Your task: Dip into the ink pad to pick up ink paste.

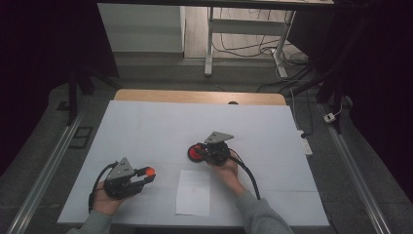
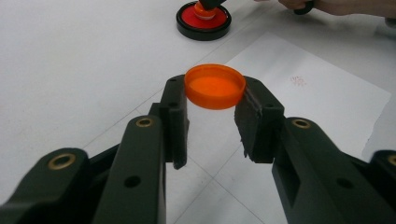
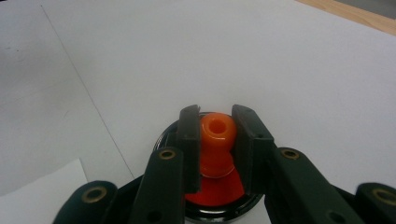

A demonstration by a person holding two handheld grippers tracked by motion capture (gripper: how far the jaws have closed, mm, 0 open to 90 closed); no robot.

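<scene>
High view frames showed a white-covered table [image 1: 146, 126] with a strip of bare wood at its far edge. Near the person's edge, between the two forearms, lay a white sheet of paper [image 1: 193, 192] flat on the cover.

Beyond the sheet's far right corner, the right gripper [image 1: 207, 152] pointed down at a black-rimmed red dish [image 1: 194, 154]; the right hand [image 1: 225, 170] held it from behind, cable trailing toward the sleeve. Seen along that gripper's own black jaws in the right gripper view, they were closed on the neck of a small orange bottle [image 3: 216, 135], open mouth facing the camera, which stood on the dish's red floor inside the black rim.

To the left of the sheet, the left gripper [image 1: 148, 174] was held in the left hand [image 1: 108, 200] over the white cover, well apart from the dish. Its jaws were clamped on an orange cap [image 2: 215, 86], one pad on each side of the cap's rim. In the left gripper view the cap's hollow side faced up, and the dish with the bottle sat farther off.
</scene>
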